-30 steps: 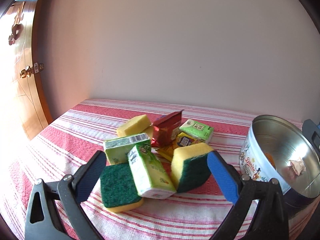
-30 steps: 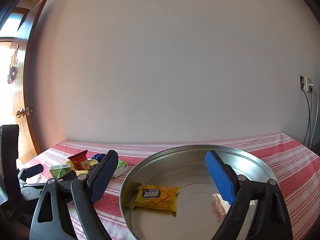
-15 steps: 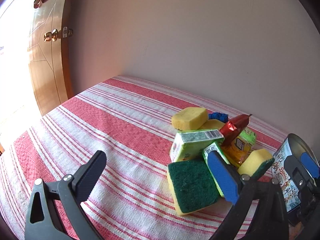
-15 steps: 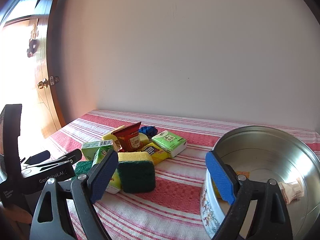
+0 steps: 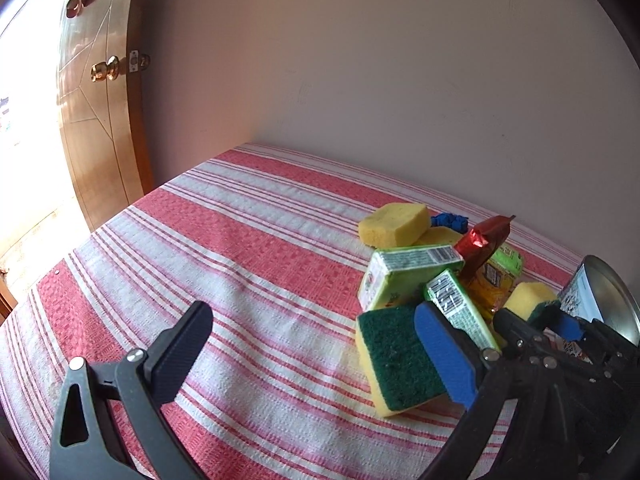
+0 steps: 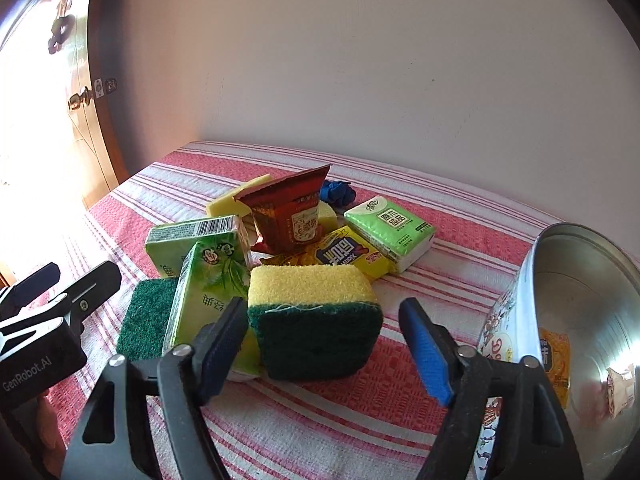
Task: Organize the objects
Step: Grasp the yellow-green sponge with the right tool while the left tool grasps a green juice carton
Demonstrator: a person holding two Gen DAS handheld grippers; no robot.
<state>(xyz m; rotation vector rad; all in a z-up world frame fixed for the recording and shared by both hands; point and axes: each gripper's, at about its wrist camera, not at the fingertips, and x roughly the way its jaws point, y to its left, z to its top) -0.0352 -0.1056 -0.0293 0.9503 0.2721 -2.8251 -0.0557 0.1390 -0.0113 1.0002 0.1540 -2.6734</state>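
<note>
On the striped tabletop [image 6: 460, 248], a pile of sponges and packets.
Right claw [image 6: 324, 346] wide open around yellow-green sponge [image 6: 314, 316]; left claw [image 5: 316, 352] open, holding nothing.

A round silver metal tin [image 6: 580, 320] with a printed outer wall stands tilted on the desk, holding a yellow snack packet [image 6: 554, 364] and a small pale wrapper [image 6: 620, 388]. Left of the tin lies a heap: a yellow sponge with a green scouring face [image 6: 316, 316] nearest, two green tissue packs [image 6: 204, 264], a red foil pouch [image 6: 290, 212], a yellow sachet [image 6: 344, 254], a light-green tissue pack [image 6: 390, 226] and a blue crumpled piece [image 6: 338, 192] farthest back.
</note>
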